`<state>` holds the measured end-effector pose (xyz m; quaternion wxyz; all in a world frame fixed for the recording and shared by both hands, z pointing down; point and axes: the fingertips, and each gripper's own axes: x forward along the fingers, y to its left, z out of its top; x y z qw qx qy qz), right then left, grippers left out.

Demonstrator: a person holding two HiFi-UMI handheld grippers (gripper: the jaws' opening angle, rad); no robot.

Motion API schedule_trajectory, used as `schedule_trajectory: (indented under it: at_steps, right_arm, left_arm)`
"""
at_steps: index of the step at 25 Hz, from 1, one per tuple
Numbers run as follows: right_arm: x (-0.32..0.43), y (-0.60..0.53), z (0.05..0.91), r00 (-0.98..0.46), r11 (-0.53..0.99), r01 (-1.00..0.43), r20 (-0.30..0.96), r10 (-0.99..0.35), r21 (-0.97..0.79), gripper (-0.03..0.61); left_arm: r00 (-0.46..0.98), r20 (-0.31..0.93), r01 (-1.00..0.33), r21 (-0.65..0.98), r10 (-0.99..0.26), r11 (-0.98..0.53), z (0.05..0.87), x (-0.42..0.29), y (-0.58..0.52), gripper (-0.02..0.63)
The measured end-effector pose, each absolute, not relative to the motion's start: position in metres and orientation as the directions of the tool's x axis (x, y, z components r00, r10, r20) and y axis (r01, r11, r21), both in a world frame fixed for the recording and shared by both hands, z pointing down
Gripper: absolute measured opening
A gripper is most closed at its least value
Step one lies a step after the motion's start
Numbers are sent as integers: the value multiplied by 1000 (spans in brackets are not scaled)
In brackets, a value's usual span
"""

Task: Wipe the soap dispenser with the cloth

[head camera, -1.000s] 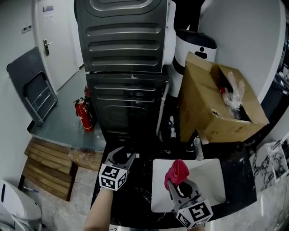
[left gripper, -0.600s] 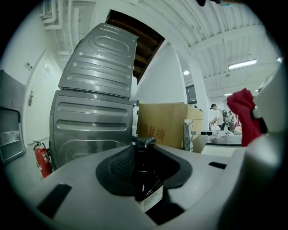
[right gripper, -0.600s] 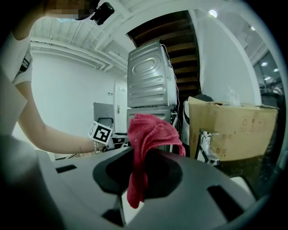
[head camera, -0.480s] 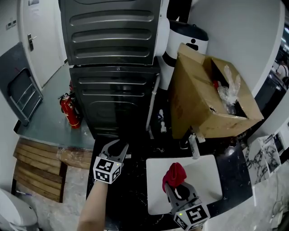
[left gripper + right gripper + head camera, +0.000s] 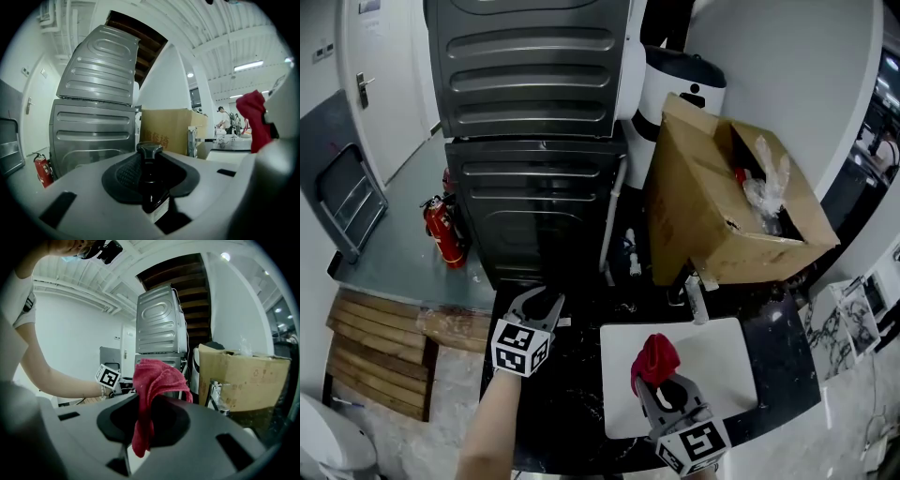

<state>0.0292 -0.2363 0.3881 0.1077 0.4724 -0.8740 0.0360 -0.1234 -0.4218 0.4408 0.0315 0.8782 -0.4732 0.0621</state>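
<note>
A dark soap dispenser (image 5: 150,183) with a black pump head stands between my left gripper's (image 5: 151,161) jaws in the left gripper view. The jaws are closing and the pads sit against the bottle's sides. In the head view my left gripper (image 5: 540,300) reaches over the black counter, where the dark bottle hardly shows. My right gripper (image 5: 660,382) is shut on a red cloth (image 5: 653,360) above the white sink (image 5: 727,375). The right gripper view shows the cloth (image 5: 152,390) bunched upward out of the right gripper (image 5: 149,420), with a tail hanging down.
A tilted open cardboard box (image 5: 722,211) sits behind the sink, with the faucet (image 5: 695,298) at its foot. Stacked grey machines (image 5: 534,141) stand behind the counter. A red fire extinguisher (image 5: 437,232) and wooden pallets (image 5: 380,361) are on the floor to the left.
My left gripper's jaws have narrowed from wide apart to close around the dispenser, and it has edged forward. My right gripper still holds the cloth in about the same place.
</note>
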Motion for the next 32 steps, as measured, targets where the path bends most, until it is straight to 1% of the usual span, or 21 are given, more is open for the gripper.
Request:
schedule_trajectory:
  at_steps: [8,10,14,18,23,25,28,32]
  right_arm:
    - [23,-221,359,-586,593,-805,136,-799,17,61]
    - [23,-219,354,-600,605,-796,117,-792,14,61]
    - [21,-214,350,-624,627,-779,93,-776,-4,61]
    - [13,-209,364,-659,660,-751,115,-744,-32,61]
    - [-7,-194,388,-704,706,-706,166,-691,-54,61]
    - [-17,-189,389,-729,730,-680,167,-664,-63,61]
    - [-33,-188,390,-766,767,-638,171,-620,-75,61]
    - [-50,-193,399,-781,785,-614,202,-591,-78,61]
  left_arm:
    - [555,130,-829,10,-821,-559,385,-113,-368,103]
    - [547,136,-837,48,-826,-546,374,-113,-356,103]
    - [524,170,-849,184,-835,-496,362,-115,-331,103]
    - [494,245,-848,345,-834,-402,371,-117,-309,103]
    - [490,311,-798,536,-815,-275,401,-115,-284,103]
    - [490,323,-786,566,-810,-249,408,-111,-276,103]
    - [472,342,-794,565,-813,-223,411,-108,-268,103]
    - [470,325,-783,582,-820,-218,404,-106,-259,104]
